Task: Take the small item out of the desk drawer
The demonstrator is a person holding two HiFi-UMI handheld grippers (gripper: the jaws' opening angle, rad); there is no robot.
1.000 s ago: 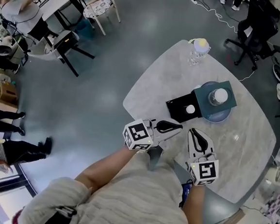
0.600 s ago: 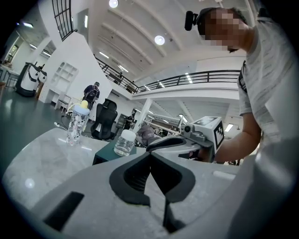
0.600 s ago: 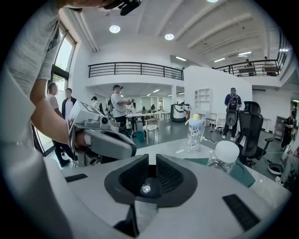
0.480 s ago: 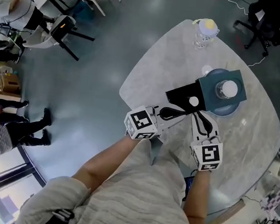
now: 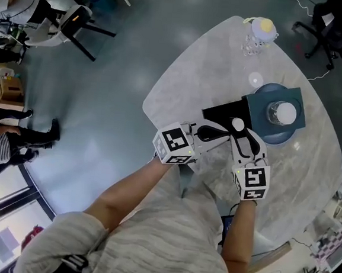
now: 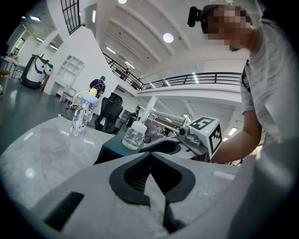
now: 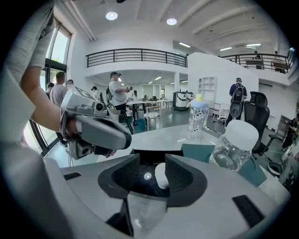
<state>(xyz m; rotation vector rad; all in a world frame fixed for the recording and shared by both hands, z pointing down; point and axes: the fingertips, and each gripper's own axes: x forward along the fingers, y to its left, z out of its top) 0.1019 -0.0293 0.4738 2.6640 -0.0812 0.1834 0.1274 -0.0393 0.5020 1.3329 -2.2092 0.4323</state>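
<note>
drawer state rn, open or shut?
Open. The black drawer sticks out of the teal box, with the small white item lying in it.

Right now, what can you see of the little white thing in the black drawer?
The small white item is smooth, rounded and pebble-like, with no markings visible. It lies on the dark floor of the open black drawer, pulled out from the teal box. The right gripper hovers over it; its jaws have just been opening and stand either side of it, not squeezing.

Grey marled short-sleeved T-shirt [image 5: 167, 245], grey left gripper [image 5: 225, 132], grey right gripper [image 5: 239, 130], black jaws, black-and-white marker cubes [image 5: 174, 144]
</note>
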